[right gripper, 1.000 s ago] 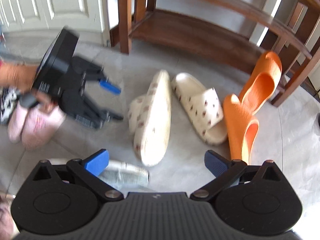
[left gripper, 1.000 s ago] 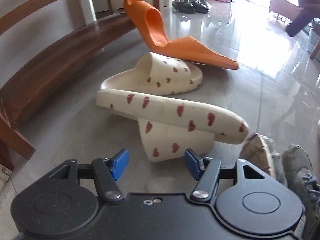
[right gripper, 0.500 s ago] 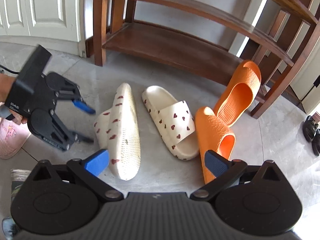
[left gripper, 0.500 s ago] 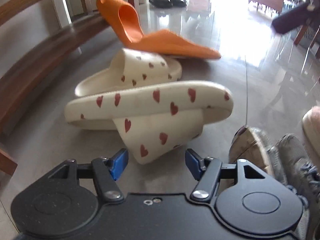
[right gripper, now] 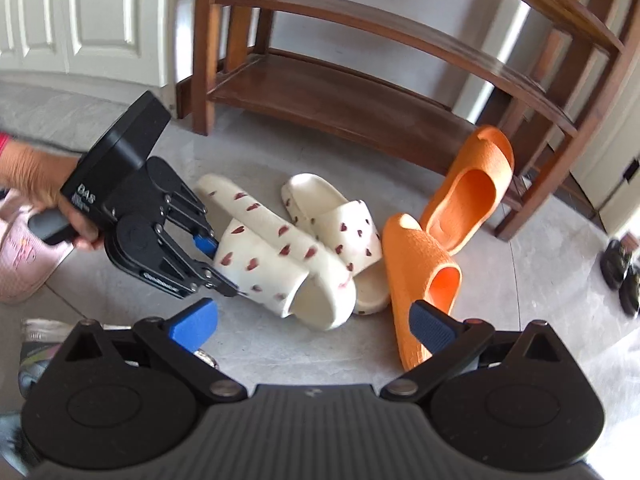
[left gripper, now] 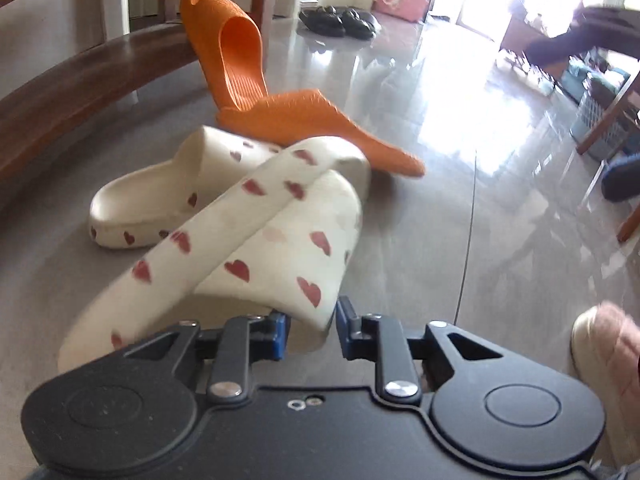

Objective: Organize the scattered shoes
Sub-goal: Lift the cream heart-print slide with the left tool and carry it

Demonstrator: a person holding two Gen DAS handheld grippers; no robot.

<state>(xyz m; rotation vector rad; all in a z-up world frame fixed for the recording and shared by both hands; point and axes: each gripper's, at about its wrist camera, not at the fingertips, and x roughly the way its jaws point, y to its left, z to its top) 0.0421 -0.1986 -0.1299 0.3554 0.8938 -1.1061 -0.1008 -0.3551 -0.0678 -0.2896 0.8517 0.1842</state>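
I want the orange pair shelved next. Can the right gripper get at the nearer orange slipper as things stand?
Probably yes: the right gripper is open and holds nothing, and the nearer orange slipper lies on its side by its right finger, uncovered.

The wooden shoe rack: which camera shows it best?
The right wrist view: the wooden shoe rack fills the background, its curved shelves and posts plain behind the orange slippers. The left wrist view catches only a blurred edge of its lowest shelf at left.
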